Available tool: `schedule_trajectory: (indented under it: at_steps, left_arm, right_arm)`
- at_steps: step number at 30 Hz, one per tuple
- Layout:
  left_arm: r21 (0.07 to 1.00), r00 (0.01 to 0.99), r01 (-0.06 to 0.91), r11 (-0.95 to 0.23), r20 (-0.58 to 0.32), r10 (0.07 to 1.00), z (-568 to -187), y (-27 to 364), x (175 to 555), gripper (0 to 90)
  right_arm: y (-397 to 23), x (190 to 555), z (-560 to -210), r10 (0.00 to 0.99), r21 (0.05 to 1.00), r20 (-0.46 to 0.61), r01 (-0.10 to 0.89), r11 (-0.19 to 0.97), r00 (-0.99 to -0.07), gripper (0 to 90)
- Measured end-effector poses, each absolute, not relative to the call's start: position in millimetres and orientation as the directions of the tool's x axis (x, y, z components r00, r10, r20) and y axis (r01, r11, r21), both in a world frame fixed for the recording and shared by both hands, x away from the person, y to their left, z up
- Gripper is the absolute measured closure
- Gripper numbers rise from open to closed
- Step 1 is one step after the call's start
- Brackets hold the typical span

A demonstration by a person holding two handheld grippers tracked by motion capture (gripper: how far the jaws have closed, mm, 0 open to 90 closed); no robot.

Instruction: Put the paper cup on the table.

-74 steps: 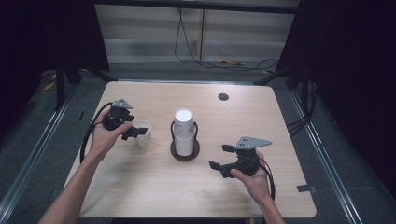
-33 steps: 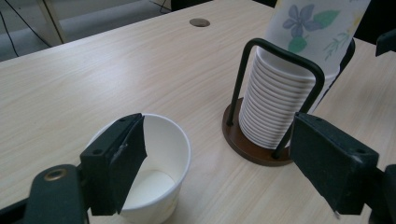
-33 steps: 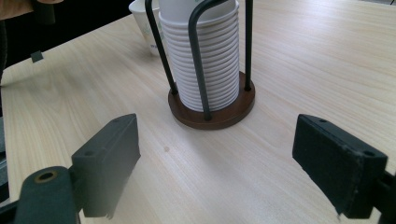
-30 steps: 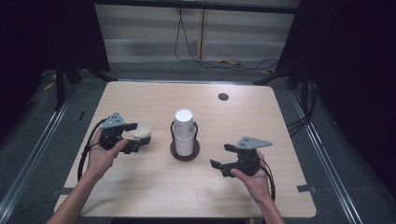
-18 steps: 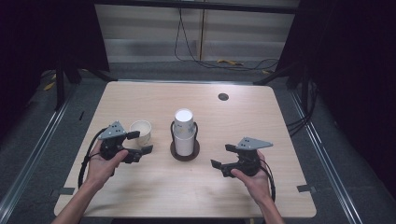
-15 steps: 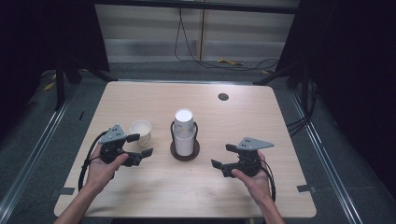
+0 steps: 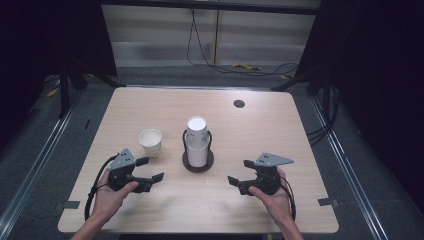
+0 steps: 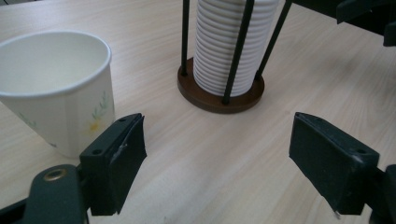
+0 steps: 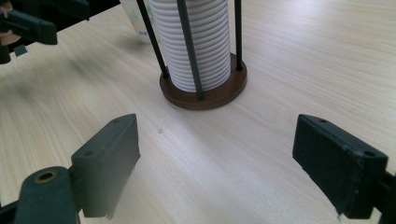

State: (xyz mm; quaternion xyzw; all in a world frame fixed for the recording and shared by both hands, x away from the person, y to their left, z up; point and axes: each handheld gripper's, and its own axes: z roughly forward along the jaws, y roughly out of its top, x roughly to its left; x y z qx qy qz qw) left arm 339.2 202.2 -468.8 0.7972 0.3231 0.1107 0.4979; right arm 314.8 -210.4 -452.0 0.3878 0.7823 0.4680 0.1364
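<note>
Nearest the person, the left gripper (image 7: 151,169) rests low over the table (image 7: 300,135) with its jaws spread wide and nothing between them; in the left gripper view the paper cup (image 8: 58,88) stands upright just beyond the left-hand jaw, apart from it. The right gripper (image 7: 240,173) sits at the other near side, its jaws likewise parted and empty. Between and a little beyond them the stack of cups (image 7: 197,141) stands in its wire holder (image 7: 198,162) on a round wooden base. The lone paper cup stands left of the holder, near but not touching it. The likely risk lies with that cup: it looks light and empty, so a sideways nudge from the left gripper's jaw could tip or slide it, and a hard squeeze could crush its thin wall. A careless reach past it might also knock the holder's thin rods. Farther off, a small dark disc (image 7: 239,104) lies near the table's far edge
</note>
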Motion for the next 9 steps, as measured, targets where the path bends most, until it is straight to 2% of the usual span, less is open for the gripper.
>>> schedule_trajectory:
  at_steps: [6,9]
  left_arm:
    - [0.849,0.760,0.438,-0.295,-0.175,0.625,-479.2,202.1,333.0,17.7]
    - [0.853,0.738,0.460,-0.248,-0.211,0.642,-477.0,205.5,327.9,16.7]
  right_arm:
    - [-212.7,316.4,-462.1,0.760,0.826,0.155,0.505,0.250,-0.631,14.6]
    - [-213.5,318.1,-465.0,0.780,0.816,0.155,0.524,0.246,-0.607,14.6]
